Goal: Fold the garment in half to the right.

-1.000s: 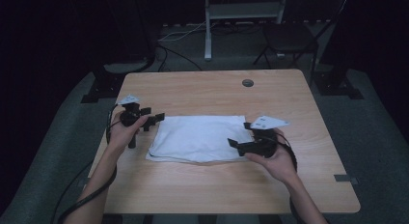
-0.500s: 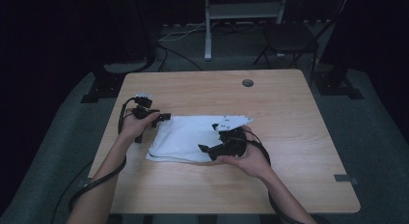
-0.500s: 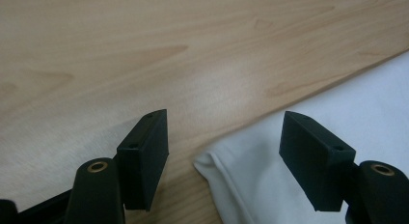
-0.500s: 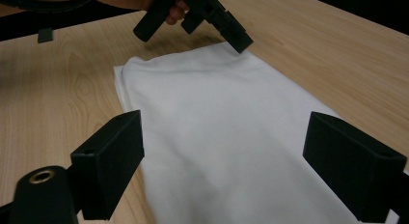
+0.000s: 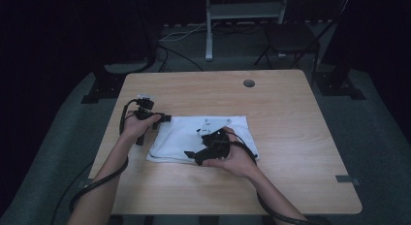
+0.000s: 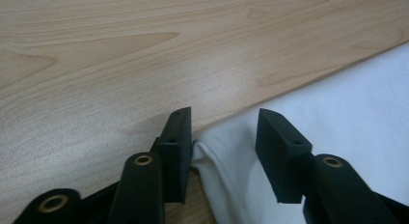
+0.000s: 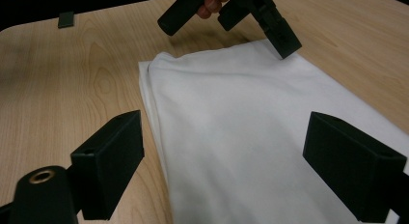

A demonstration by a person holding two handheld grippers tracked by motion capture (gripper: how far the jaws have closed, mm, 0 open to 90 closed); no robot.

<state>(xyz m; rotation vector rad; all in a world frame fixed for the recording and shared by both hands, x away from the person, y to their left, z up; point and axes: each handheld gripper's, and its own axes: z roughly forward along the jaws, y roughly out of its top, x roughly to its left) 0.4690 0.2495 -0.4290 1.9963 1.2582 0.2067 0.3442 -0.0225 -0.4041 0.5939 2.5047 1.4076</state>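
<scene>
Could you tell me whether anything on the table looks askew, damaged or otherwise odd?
Nothing stands out. The folded white cloth lies flat and clean on the table; only its corner at the left hand-held gripper is slightly puckered between the jaws.

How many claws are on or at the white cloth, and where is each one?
2. The left claw is at the far left corner of the white cloth, jaws around its edge. The right claw is over the cloth's near edge, jaws wide.
</scene>
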